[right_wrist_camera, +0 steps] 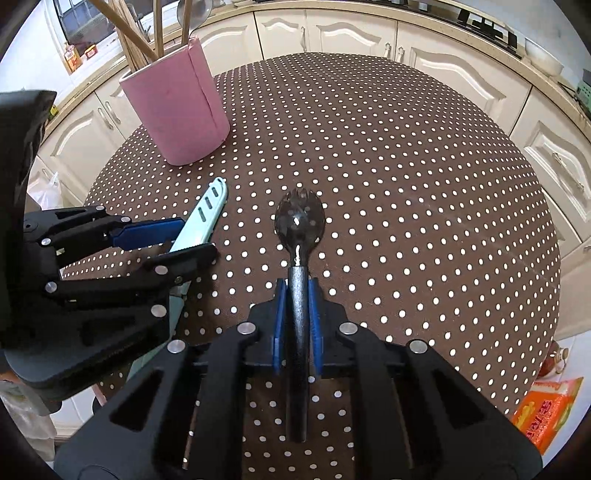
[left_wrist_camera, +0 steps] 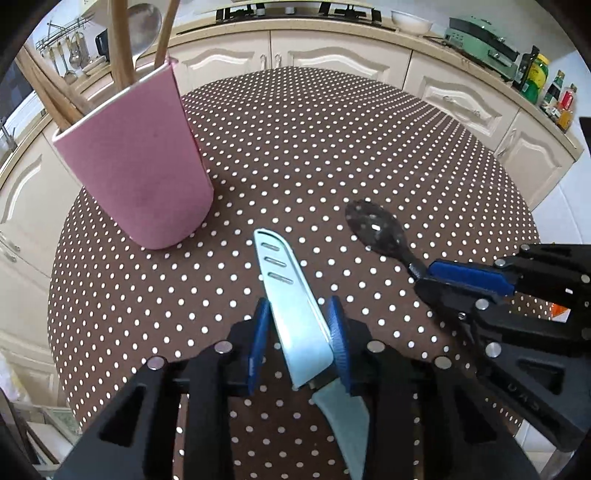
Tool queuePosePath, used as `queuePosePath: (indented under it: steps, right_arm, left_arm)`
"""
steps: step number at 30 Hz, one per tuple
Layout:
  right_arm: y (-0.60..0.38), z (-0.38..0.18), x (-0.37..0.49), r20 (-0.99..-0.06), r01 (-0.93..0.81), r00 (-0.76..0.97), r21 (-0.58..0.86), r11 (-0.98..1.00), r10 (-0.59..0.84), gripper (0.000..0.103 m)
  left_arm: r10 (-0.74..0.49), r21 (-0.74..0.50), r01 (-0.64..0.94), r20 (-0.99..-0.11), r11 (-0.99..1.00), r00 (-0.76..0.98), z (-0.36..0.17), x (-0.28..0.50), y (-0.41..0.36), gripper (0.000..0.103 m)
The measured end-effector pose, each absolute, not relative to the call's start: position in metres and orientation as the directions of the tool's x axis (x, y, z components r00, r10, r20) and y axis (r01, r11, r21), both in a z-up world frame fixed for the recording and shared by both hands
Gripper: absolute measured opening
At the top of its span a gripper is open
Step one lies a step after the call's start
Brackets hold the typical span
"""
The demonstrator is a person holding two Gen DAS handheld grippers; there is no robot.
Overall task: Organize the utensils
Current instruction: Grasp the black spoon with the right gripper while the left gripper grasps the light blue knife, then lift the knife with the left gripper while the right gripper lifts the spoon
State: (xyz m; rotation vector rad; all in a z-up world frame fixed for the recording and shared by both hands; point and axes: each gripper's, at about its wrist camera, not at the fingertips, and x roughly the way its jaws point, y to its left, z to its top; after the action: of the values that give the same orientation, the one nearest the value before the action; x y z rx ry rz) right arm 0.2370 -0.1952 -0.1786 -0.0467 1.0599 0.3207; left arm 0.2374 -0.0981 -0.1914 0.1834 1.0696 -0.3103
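My left gripper (left_wrist_camera: pixel 300 314) is shut on a light-blue sheathed knife (left_wrist_camera: pixel 291 306), its tip pointing toward the pink utensil holder (left_wrist_camera: pixel 136 177). The knife (right_wrist_camera: pixel 207 218) and left gripper (right_wrist_camera: pixel 184 240) also show in the right wrist view. My right gripper (right_wrist_camera: pixel 297 291) is shut on the handle of a black spork (right_wrist_camera: pixel 299 225), head forward above the table. It shows in the left wrist view too, spork (left_wrist_camera: pixel 376 230) in the right gripper (left_wrist_camera: pixel 424 275). The holder (right_wrist_camera: pixel 177 107) contains wooden chopsticks and a metal spoon.
A round table with a brown polka-dot cloth (left_wrist_camera: pixel 332 147) carries the holder at its far left. Cream kitchen cabinets (right_wrist_camera: pixel 351 33) curve around behind. An orange box (right_wrist_camera: pixel 546 413) lies on the floor to the right.
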Motion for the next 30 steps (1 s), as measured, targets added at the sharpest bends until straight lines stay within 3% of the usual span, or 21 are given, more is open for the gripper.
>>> queuePosePath:
  steps: [5, 15, 22, 30]
  right_arm:
    - [-0.186, -0.178, 0.249, -0.879, -0.273, 0.430, 0.094, 0.958, 0.208, 0.013]
    - [-0.180, -0.182, 0.255, -0.881, -0.268, 0.426, 0.097, 0.958, 0.208, 0.013]
    - [-0.186, -0.170, 0.239, -0.807, -0.269, 0.509, 0.181, 0.946, 0.299, 0.012]
    - [-0.188, -0.127, 0.217, -0.647, -0.326, 0.637, 0.266, 0.907, 0.419, 0.012]
  left_arm:
    - [-0.190, -0.040, 0.314, -0.866, 0.949, 0.463, -0.192, 0.239, -0.092, 0.026]
    - [-0.223, -0.068, 0.291, -0.811, 0.954, 0.541, -0.175, 0.216, -0.065, 0.025]
    - [-0.218, -0.030, 0.287, -0.729, 0.957, 0.649, -0.143, 0.191, -0.053, 0.025]
    - [-0.236, -0.043, 0.270, -0.630, 0.962, 0.740, -0.108, 0.164, -0.032, 0.025]
